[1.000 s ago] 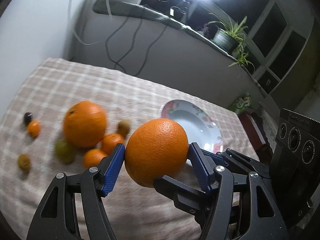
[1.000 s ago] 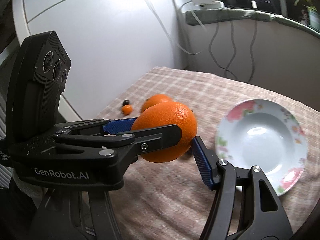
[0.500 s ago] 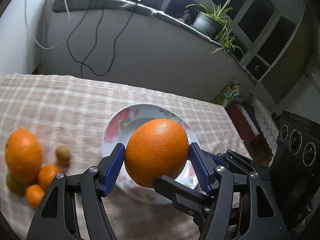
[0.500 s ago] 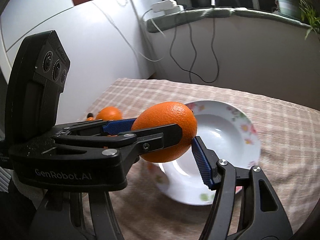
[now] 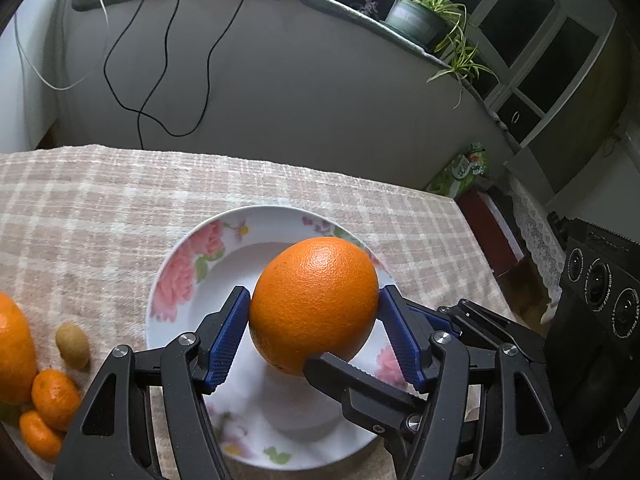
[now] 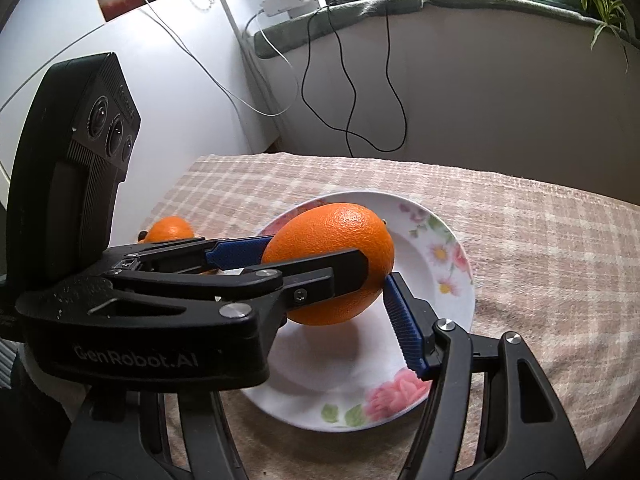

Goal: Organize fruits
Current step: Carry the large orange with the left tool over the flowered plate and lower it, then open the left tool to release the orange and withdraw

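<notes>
A big orange (image 5: 314, 304) hangs just above the white flowered plate (image 5: 188, 264). My left gripper (image 5: 314, 336) is shut on it, with a blue pad on each side. My right gripper (image 6: 332, 292) grips the same orange (image 6: 332, 240) crosswise. Its right pad touches the fruit's lower right, and its left finger is hidden behind the left gripper's body (image 6: 140, 312). In the left wrist view one black finger (image 5: 352, 380) of the right gripper lies across the orange's front. The plate (image 6: 448, 248) holds nothing else.
Left of the plate on the checked tablecloth (image 5: 100, 208) lie a second big orange (image 5: 12, 352), a kiwi (image 5: 72, 344) and two mandarins (image 5: 56, 398). The table's right edge (image 5: 476, 248) drops off near the plate. Behind the table is a grey wall with hanging cables (image 5: 160, 80).
Both grippers have carried the orange from beside the fruit pile rightwards to over the plate and slightly lower. The grip looks the same.
</notes>
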Demonstrator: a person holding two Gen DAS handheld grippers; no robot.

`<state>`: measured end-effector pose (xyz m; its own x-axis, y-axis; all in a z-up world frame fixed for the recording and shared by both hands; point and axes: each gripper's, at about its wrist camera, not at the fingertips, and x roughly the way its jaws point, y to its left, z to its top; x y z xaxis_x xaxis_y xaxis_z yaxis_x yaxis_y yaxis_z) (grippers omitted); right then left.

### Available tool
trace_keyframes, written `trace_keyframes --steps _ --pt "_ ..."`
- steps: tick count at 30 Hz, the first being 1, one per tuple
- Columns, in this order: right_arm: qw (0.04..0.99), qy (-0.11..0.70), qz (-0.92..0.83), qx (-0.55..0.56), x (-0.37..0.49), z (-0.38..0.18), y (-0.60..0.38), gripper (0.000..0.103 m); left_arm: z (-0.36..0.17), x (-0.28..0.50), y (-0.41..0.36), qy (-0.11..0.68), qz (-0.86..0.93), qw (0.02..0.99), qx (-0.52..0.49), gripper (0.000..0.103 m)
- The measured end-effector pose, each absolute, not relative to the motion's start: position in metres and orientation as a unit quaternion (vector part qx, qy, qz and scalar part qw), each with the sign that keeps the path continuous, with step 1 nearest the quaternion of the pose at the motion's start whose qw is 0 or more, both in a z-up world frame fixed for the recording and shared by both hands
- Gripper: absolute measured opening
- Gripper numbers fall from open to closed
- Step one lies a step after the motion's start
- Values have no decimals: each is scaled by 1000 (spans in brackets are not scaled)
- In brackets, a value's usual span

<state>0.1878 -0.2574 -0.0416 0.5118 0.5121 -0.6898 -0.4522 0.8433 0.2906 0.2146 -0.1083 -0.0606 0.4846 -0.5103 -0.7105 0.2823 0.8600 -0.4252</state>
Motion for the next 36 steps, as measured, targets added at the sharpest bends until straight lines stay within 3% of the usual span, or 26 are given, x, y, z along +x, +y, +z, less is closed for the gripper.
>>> trace_keyframes --steps 27,36 --pt "878 404 257 13 177 -34 -258 70 -40 206 -98 428 -219 869 -114 64" --pt "882 398 254 5 162 -28 -259 82 -34 190 -90 419 -211 875 -114 67"
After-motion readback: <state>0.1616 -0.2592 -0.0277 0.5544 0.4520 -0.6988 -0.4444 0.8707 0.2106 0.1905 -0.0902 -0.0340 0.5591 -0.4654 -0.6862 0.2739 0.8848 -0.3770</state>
